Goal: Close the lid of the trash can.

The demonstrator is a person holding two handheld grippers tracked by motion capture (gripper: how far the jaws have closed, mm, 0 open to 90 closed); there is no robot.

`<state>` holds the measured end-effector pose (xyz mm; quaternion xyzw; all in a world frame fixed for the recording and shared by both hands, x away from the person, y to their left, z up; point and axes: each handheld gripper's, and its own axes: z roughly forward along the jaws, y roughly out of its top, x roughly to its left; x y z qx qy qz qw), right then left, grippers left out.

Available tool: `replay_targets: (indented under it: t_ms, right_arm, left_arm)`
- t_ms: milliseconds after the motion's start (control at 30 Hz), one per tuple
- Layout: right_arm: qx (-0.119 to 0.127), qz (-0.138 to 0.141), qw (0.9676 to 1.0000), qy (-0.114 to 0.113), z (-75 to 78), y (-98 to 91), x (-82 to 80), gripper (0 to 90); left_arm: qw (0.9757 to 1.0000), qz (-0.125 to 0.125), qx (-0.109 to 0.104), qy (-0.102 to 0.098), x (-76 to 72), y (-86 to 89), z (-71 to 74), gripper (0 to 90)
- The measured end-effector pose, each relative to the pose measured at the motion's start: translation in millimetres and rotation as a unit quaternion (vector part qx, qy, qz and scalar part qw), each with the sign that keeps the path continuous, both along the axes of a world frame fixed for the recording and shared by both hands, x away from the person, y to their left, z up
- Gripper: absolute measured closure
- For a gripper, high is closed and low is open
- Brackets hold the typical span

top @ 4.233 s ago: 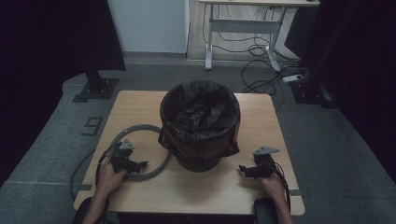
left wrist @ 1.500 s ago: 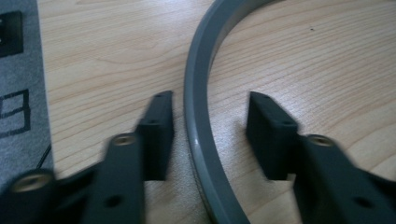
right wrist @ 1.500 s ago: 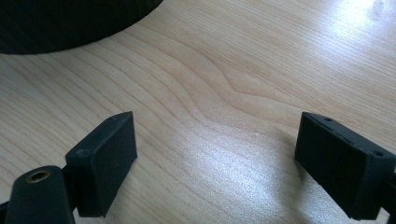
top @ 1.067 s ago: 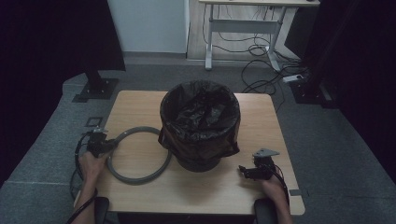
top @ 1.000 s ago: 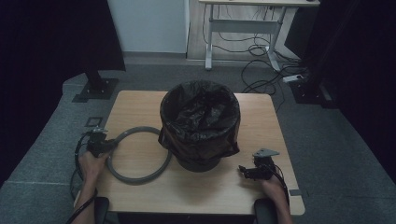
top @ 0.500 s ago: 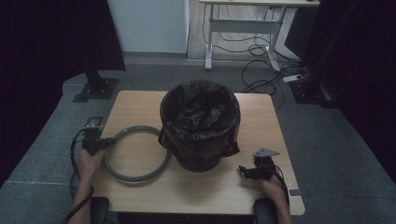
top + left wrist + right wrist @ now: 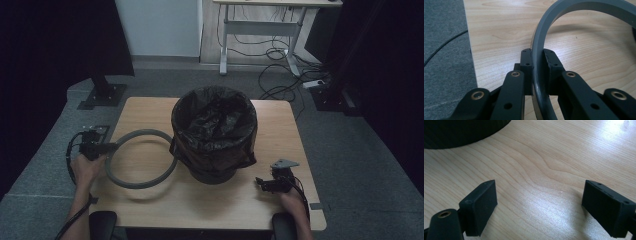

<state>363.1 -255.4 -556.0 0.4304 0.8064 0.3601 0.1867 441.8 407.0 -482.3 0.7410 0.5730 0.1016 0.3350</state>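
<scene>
Beside ring (image 7: 140, 159), lined bin (image 7: 214, 131).

Grey ring (image 7: 140, 158), black bin bag (image 7: 214, 127) w/ glossy crinkles, dark bin base (image 7: 212, 175), light wood-grain table (image 7: 280, 125), black grippers: left (image 7: 93, 148), right (image 7: 270, 184); grey carpet floor (image 7: 350, 165), white wall (image 7: 160, 25).

A white desk (image 7: 280, 5) stands behind the wooden table (image 7: 210, 200). Cables (image 7: 280, 85) lie on the grey floor (image 7: 360, 165).
</scene>
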Motion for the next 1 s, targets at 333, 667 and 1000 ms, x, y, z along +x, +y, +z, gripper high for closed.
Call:
replay_targets:
  t_ms: [333,667,1000]
  right_arm:
    - [-0.001,0.0,1.0,0.001,0.1,-0.1,0.0,11.8]
    - [-0.001,0.0,1.0,0.0,0.1,-0.2,0.0,11.8]
    - [-0.001,0.0,1.0,0.001,0.2,-0.1,0.0,11.8]
  left_arm:
    - [1.0,-0.005,0.002,0.003,3.9,6.9,27.2,78.8]
    - [1.0,0.001,0.005,0.007,6.7,19.4,53.9,78.9]
    - [1.0,0.001,0.001,0.004,9.3,24.3,83.3,78.8]
